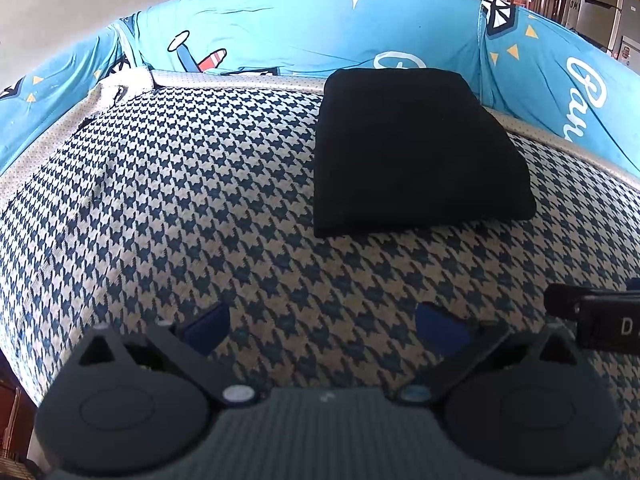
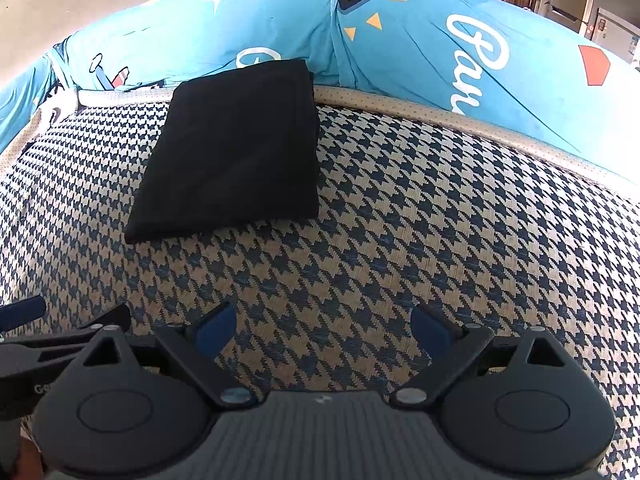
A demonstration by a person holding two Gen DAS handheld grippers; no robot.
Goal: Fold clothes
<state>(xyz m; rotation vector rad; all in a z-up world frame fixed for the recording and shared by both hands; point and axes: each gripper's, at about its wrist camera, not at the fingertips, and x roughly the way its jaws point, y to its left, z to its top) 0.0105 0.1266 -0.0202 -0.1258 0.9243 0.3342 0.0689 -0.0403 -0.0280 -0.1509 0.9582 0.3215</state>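
Observation:
A black garment lies folded into a neat rectangle on the houndstooth seat cushion, toward its back edge. In the right wrist view the same black garment sits left of centre. My left gripper hovers open above the cushion, well short of the garment, with nothing between its blue pads. My right gripper is open too, over bare cushion in front of and to the right of the garment. Each gripper's body shows at the edge of the other's view.
Blue cartoon-print cushions form the sofa back behind the garment, also seen as blue cushions in the right view. A beige dotted piping edge runs along the seat's rear. A metal fridge stands far right.

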